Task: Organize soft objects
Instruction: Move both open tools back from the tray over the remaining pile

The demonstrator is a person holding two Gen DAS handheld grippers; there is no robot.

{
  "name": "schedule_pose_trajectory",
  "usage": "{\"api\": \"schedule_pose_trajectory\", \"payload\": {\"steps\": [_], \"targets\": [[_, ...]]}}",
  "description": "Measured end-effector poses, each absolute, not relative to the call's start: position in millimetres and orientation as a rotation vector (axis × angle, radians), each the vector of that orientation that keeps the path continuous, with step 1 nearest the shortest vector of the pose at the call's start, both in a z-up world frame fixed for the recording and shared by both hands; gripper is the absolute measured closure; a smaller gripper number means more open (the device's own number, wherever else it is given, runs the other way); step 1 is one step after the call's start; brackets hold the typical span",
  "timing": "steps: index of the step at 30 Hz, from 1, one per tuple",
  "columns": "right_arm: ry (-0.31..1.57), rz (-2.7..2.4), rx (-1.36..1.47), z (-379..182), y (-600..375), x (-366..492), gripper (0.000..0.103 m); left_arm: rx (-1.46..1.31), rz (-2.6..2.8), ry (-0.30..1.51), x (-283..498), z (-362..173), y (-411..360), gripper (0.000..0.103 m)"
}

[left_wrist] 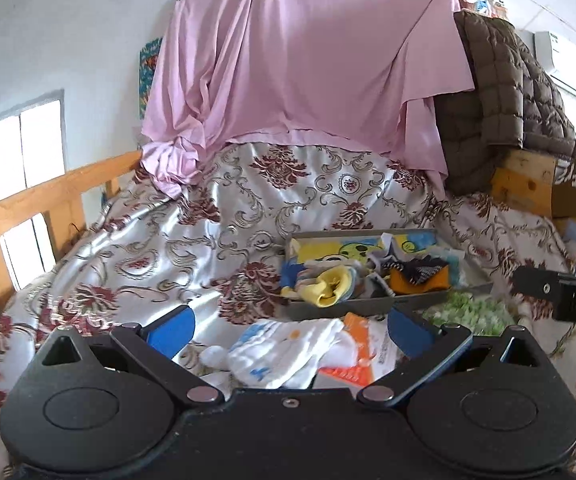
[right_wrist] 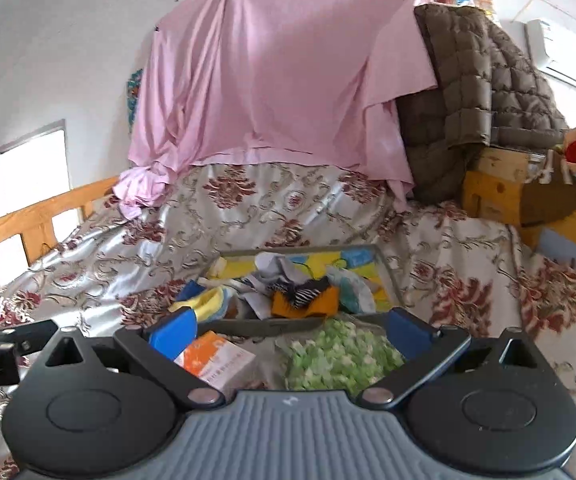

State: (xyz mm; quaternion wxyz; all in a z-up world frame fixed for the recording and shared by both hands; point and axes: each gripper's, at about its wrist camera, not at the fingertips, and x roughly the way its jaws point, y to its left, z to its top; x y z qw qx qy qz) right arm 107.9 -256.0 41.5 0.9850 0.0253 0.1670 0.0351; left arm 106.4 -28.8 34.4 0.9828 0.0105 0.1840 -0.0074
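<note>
A grey tray [left_wrist: 351,305] on the bed holds several socks, among them a yellow one [left_wrist: 329,286] and an orange and black one [left_wrist: 415,276]. My left gripper [left_wrist: 289,330] is open above a white sock with blue marks [left_wrist: 288,350] that lies in front of the tray. An orange and white packet [left_wrist: 363,350] lies beside it. My right gripper [right_wrist: 289,330] is open over a green and white fluffy cloth [right_wrist: 339,354], near the tray's front wall [right_wrist: 288,325]. The packet [right_wrist: 216,358] sits by its left finger. The orange and black sock [right_wrist: 307,300] shows in the tray.
The bed has a flowered satin cover [left_wrist: 148,240]. A pink sheet [left_wrist: 295,60] hangs at the back, with a brown quilted jacket [left_wrist: 499,92] and cardboard boxes [left_wrist: 523,184] at the right. A wooden rail [left_wrist: 36,200] runs along the left.
</note>
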Motion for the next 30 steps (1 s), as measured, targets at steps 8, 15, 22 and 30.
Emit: {"api": "schedule_pose_trajectory", "payload": {"steps": [8,15,22,30], "targets": [[0.357,-0.019,-0.033,28,-245,86,0.000,0.033,0.019,0.408,87,17,-14,0.001],[0.448,0.062,-0.069,16,-231,92,0.000,-0.064,0.074,0.480,93,9,5,0.001],[0.523,0.152,-0.111,8,-215,100,0.000,-0.074,0.111,0.558,104,0,8,0.001],[0.549,0.220,-0.163,1,-199,106,0.000,-0.154,0.124,0.586,109,-3,17,0.001]]}}
